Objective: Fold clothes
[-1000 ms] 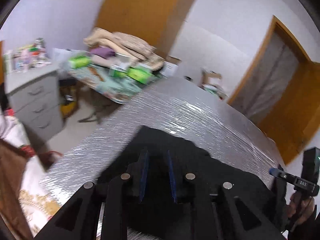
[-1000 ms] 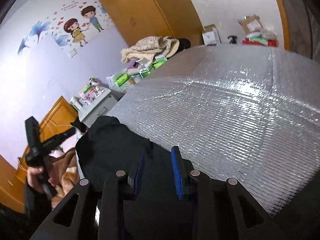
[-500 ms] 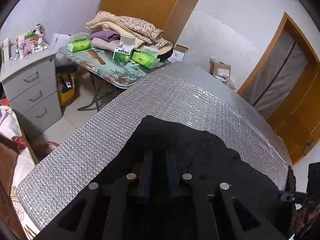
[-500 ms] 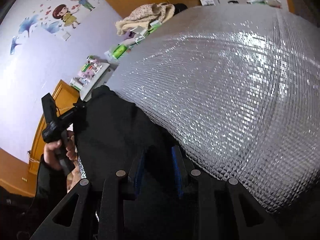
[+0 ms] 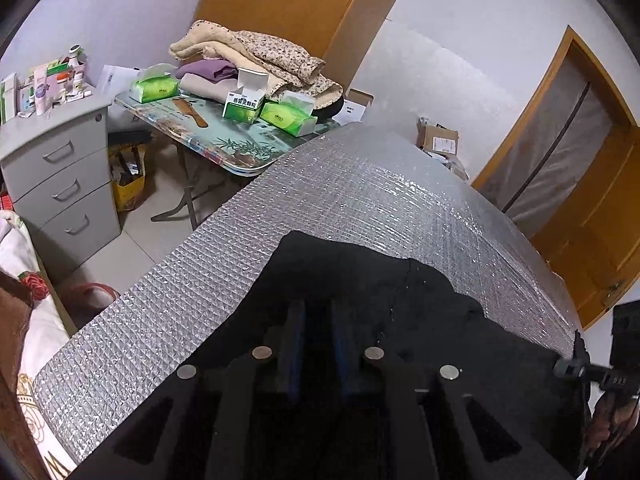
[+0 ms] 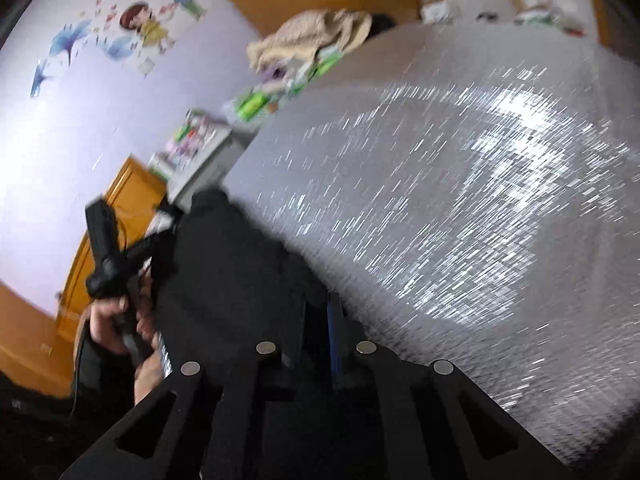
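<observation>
A black garment (image 5: 360,280) lies on the near part of a silver quilted table cover (image 5: 360,184). My left gripper (image 5: 318,312) is shut on the garment's near edge, its blue-edged fingers sunk in the dark cloth. My right gripper (image 6: 318,308) is shut on another part of the same black garment (image 6: 224,264), at the cover's (image 6: 460,200) edge. The right wrist view is motion-blurred. The left gripper (image 6: 160,236) shows there at the left, held by a hand. The right gripper's tip (image 5: 576,368) shows at the far right of the left wrist view.
A side table (image 5: 224,148) with tissue packs, boxes and piled blankets (image 5: 256,52) stands beyond the cover. A grey drawer unit (image 5: 60,176) with bottles is at left. A wooden wardrobe (image 5: 288,4) and door (image 5: 560,152) are behind. Cardboard boxes (image 5: 438,140) sit on the floor.
Both grippers have closed tighter on the black garment and dropped toward the table. The right gripper is swinging, blurring its view, and the left hand appears closer in it.
</observation>
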`<state>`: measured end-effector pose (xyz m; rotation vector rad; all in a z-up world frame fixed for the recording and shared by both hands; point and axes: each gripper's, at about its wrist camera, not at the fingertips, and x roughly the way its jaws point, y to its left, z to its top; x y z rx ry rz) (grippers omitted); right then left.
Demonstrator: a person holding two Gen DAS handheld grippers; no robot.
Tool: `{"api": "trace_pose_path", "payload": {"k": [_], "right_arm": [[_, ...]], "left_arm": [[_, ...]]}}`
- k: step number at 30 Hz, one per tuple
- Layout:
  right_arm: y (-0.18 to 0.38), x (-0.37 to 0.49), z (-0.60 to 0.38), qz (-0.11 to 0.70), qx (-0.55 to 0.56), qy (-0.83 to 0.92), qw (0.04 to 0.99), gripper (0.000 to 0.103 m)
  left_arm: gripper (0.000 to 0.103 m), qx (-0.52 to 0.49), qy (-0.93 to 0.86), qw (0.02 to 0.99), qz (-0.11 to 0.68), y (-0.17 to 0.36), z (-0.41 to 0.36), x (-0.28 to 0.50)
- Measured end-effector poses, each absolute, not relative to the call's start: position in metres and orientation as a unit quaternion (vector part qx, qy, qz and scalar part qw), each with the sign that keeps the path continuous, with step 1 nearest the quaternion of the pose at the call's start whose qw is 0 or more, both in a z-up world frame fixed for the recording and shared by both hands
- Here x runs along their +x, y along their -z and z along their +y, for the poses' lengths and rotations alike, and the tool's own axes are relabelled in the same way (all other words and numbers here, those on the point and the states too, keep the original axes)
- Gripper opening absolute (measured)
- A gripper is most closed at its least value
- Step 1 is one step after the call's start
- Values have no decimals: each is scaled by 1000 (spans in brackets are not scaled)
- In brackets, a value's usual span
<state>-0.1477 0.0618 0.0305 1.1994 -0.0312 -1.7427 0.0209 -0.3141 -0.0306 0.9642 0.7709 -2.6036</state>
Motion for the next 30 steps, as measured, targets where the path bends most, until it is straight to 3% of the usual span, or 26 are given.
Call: {"api": "trace_pose_path", "payload": {"k": [7, 12, 21, 24, 25, 26, 30], "right_arm": [[-22, -153, 69, -30, 509, 725, 462, 14], [-56, -128, 86, -25, 452, 756, 472, 21], [-35, -106, 68, 19, 471, 745, 472, 22], [-18, -111, 75, 11, 492, 742, 454, 15], [-17, -113, 79, -4, 493, 742, 454, 12], [-16, -115, 83, -14, 495, 742, 452, 8], [-16, -113, 98, -36, 498, 742, 448, 7]], "left_arm": [[14, 332, 899, 117, 263, 23, -315, 20], [15, 293, 911, 109, 268, -1, -315, 37], [15, 358, 902, 76, 230, 7, -296, -30], [11, 367, 890, 93, 252, 18, -310, -45], [2, 371, 885, 104, 260, 20, -316, -48], [2, 369, 881, 105, 278, 21, -321, -48], [3, 353, 882, 96, 297, 13, -324, -35]]}}
